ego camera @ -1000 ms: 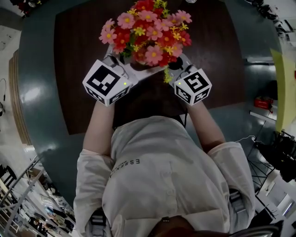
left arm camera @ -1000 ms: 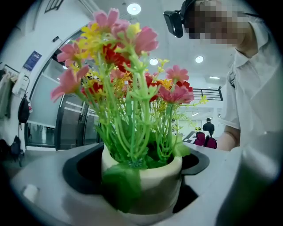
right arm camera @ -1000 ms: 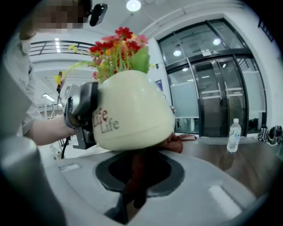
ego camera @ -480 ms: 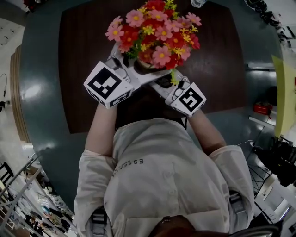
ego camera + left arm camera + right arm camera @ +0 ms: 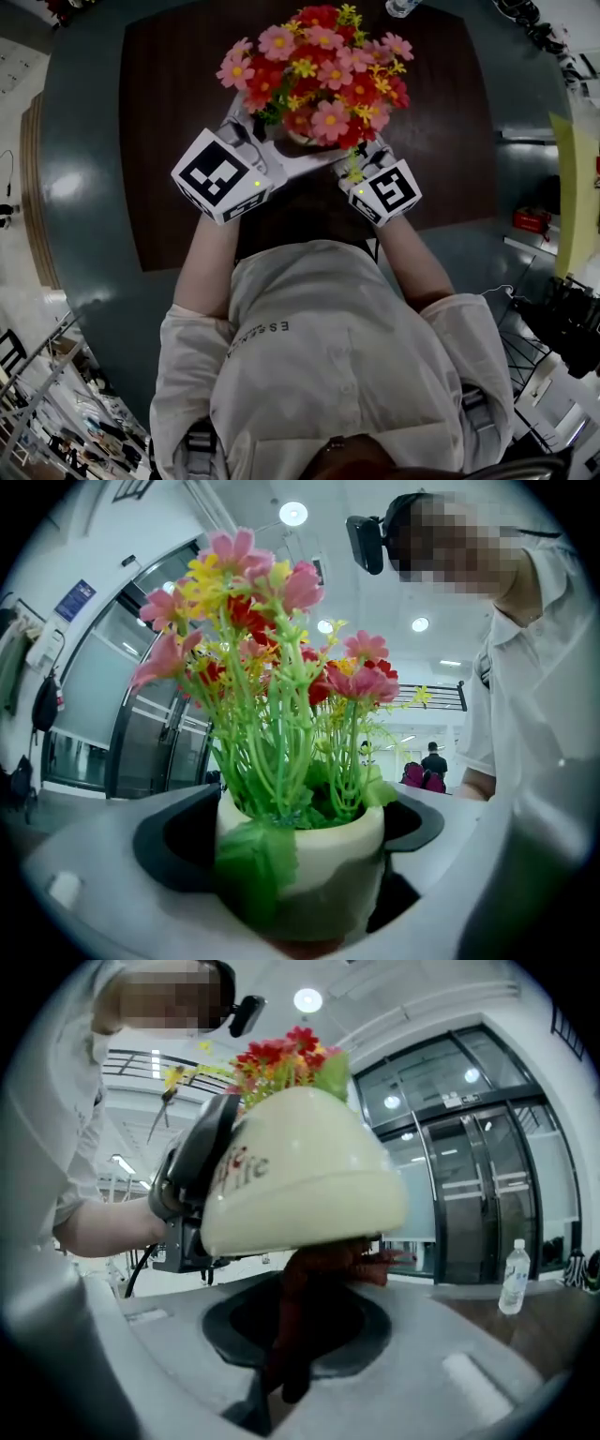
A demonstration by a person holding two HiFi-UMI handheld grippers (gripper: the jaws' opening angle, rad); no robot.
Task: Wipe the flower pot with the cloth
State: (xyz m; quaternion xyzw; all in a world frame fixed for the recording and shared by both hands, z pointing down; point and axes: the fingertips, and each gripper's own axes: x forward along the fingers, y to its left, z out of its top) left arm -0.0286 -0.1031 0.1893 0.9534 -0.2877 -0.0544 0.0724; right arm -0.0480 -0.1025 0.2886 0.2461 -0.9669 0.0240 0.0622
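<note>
In the left gripper view a cream flower pot (image 5: 314, 841) full of pink, red and yellow artificial flowers (image 5: 272, 639) sits between the black pads of my left gripper (image 5: 300, 832), which is shut on it and holds it off the table. From the right gripper view the pot (image 5: 300, 1185) hangs tilted, with a dark red cloth (image 5: 305, 1283) pressed against its underside. My right gripper (image 5: 309, 1344) is shut on that cloth. In the head view both grippers, left (image 5: 272, 155) and right (image 5: 364, 161), meet under the bouquet (image 5: 319, 80); their fingertips are hidden by the flowers.
A dark brown table (image 5: 169, 112) lies below the pot on a teal floor. A water bottle (image 5: 514, 1279) stands on the table at the right; its top shows at the far edge (image 5: 401, 7). Glass doors lie beyond.
The bouquet and pot have shifted a little right and away from me. The right gripper dipped toward me, then came back up under the pot. The left gripper barely moved.
</note>
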